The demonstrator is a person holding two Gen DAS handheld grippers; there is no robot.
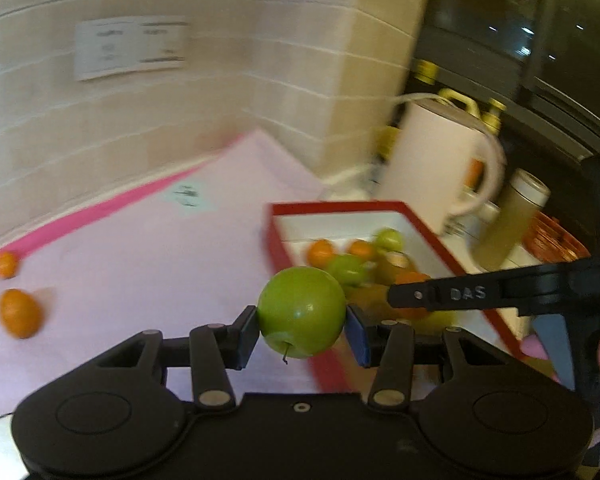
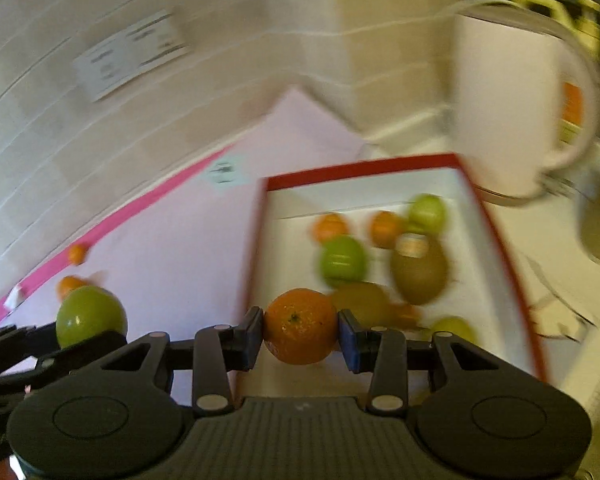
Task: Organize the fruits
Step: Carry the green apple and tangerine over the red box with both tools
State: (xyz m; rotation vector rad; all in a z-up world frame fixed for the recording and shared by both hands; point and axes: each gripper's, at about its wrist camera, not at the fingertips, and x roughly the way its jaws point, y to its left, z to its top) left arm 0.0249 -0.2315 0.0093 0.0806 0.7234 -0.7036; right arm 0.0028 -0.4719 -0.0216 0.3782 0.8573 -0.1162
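My left gripper point(image 1: 302, 330) is shut on a green apple point(image 1: 301, 312), held in the air over the near left corner of a red-rimmed white box point(image 1: 340, 208). In the right wrist view my right gripper point(image 2: 300, 334) is shut on an orange point(image 2: 300, 326), above the box's near end point(image 2: 364, 168). Several fruits lie in the box: green apples point(image 2: 342, 260), oranges point(image 2: 385, 228) and brown kiwis point(image 2: 420, 272). The left gripper's apple point(image 2: 90, 314) shows at the left of the right wrist view. The right gripper's finger point(image 1: 452, 294) crosses the left wrist view at right.
Two oranges point(image 1: 20, 312) point(image 1: 7, 264) lie on the pink tablecloth point(image 1: 160, 264) near its bright pink edge by the tiled wall. A white kettle point(image 1: 432, 168) and a bottle point(image 1: 508, 220) stand right of the box. A paper label point(image 1: 188, 196) lies on the cloth.
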